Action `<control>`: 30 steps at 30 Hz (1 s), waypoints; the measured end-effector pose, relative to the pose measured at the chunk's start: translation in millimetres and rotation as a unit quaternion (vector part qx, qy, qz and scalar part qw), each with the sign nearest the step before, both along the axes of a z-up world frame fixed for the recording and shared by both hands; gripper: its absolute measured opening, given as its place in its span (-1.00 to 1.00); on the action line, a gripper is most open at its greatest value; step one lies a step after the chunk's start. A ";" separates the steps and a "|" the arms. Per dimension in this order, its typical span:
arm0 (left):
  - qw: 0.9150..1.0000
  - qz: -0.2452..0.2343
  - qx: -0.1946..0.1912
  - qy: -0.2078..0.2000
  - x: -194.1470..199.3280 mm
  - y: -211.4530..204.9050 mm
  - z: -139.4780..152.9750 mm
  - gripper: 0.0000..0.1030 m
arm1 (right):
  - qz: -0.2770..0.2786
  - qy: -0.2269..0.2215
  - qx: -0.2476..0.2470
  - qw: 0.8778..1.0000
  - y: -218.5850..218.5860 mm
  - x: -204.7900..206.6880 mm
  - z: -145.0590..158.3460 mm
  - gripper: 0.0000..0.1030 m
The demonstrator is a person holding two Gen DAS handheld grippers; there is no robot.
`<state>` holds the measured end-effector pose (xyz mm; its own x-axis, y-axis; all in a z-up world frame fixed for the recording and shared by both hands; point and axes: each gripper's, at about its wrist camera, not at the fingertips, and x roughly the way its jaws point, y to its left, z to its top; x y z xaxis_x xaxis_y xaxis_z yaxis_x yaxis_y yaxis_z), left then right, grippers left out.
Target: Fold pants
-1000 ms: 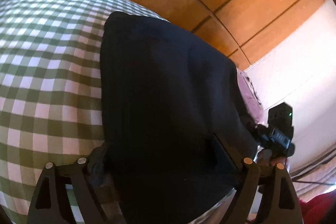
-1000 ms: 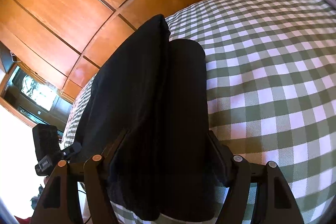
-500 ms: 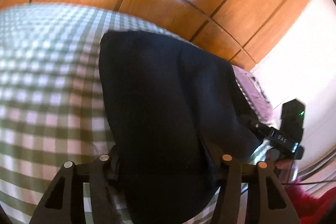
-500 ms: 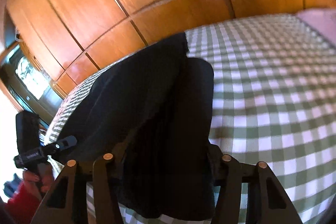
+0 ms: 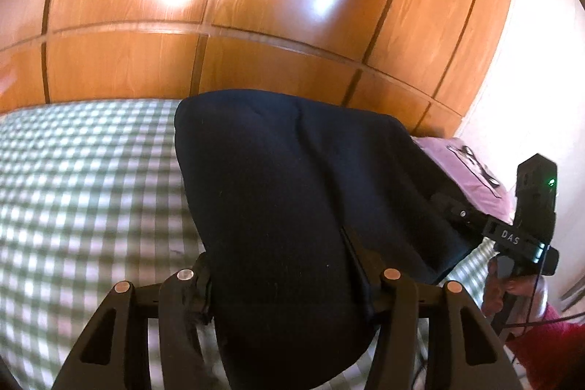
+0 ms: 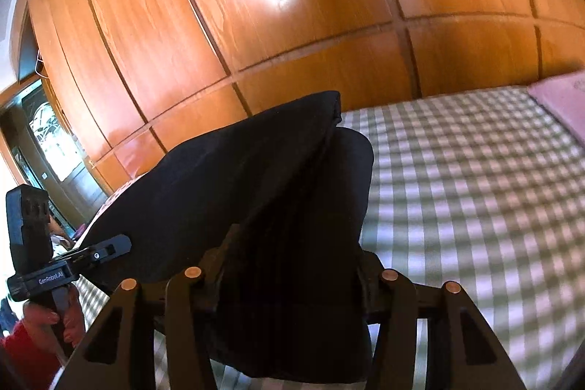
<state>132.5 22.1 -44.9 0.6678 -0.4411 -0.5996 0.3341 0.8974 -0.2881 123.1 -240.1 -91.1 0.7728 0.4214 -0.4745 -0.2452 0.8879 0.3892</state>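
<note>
While you look through the left wrist view, the dark pants (image 5: 292, 192) fill the middle of the frame, lying on the green-checked bed (image 5: 84, 192), their near edge bunched between the jaws of your left gripper (image 5: 289, 280), which have just been closing and now pinch the cloth. Expect soft, limp, fairly light fabric that sags and slides in layers, so take hold at the corners of the near edge, through every layer. At lower right this view shows the right gripper (image 5: 460, 211) at the far corner, and a pink pillow (image 5: 464, 167).

Through the right wrist view, the right gripper (image 6: 292, 280) likewise clamps the pants (image 6: 226, 178), jaws just closed down. Only here do you see the two stacked layers parting, plus the left gripper (image 6: 106, 251) at lower left.
</note>
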 end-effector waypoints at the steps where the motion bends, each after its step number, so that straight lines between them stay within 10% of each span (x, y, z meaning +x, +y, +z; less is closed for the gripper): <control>1: 1.000 0.003 0.001 -0.003 9.9 -1.2 0.2 0.10 | -0.001 -0.005 -0.003 1.000 1.0 8.5 2.1 0.01; 14: 0.999 0.036 0.017 0.009 129.9 -12.1 -25.4 0.10 | -0.015 0.004 -0.031 0.999 1.7 138.6 -10.5 0.01; 30: 0.996 0.086 0.027 0.002 130.6 -9.1 -63.1 0.73 | -0.070 0.045 -0.038 0.996 -6.9 149.5 -36.0 0.54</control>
<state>263.1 13.1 -108.0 0.7286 -0.2876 -0.6216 0.1729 0.9554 -0.2394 272.6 -247.0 -127.1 0.7745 0.2721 -0.5711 -0.0835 0.9388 0.3341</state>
